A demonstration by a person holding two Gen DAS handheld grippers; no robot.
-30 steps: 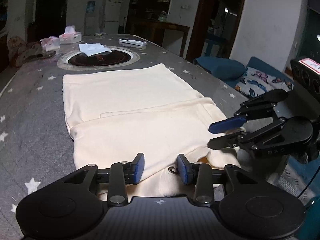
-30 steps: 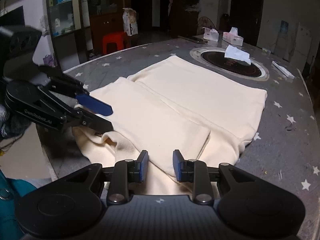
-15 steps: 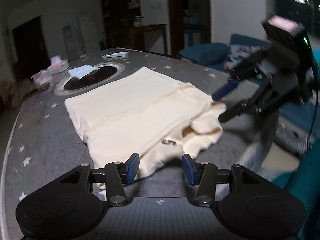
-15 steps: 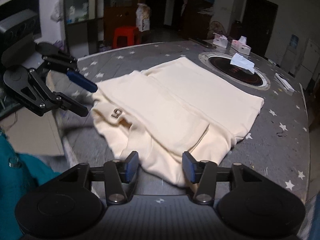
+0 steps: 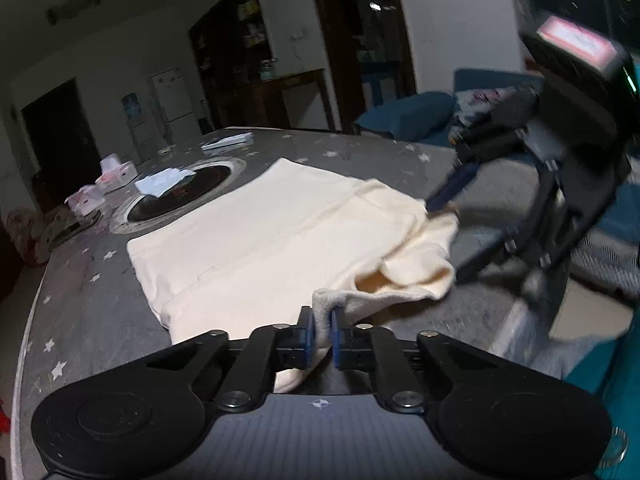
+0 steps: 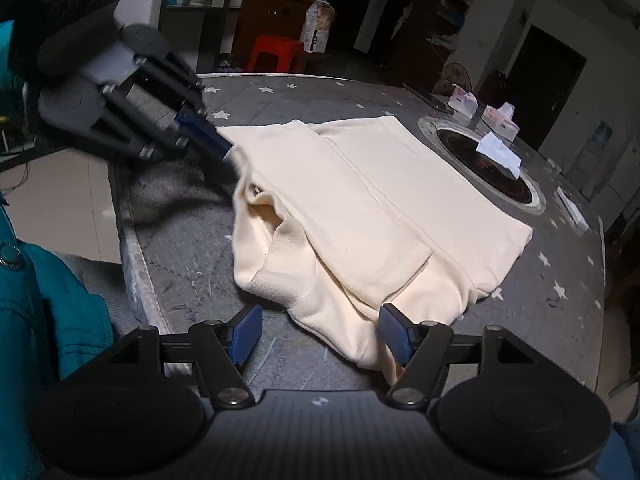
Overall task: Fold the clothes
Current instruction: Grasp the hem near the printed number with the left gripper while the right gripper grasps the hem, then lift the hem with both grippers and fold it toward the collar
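Note:
A cream garment (image 5: 272,232) lies partly folded on the grey star-patterned table (image 5: 88,300). My left gripper (image 5: 322,330) is shut on a raised fold of the garment's near edge. The right wrist view shows that same left gripper (image 6: 224,152) pinching the cloth's far-left corner. My right gripper (image 6: 320,334) is opening. The garment's (image 6: 360,200) near hem lies between its jaws beside the right pad, and neither pad presses on it. From the left wrist view, the right gripper (image 5: 444,240) hangs at the garment's right end.
A round hob (image 5: 180,196) set in the table holds a white paper. Tissue packs (image 5: 114,168) and a remote (image 5: 228,142) lie beyond it. The table edge (image 6: 132,264) runs close by, with a teal sleeve (image 6: 48,320) beside it. A red stool (image 6: 276,54) stands behind.
My left jaws have closed on the garment's near edge and lifted it a little. My right jaws have spread wider. Both grippers have rolled and shifted along the table edge.

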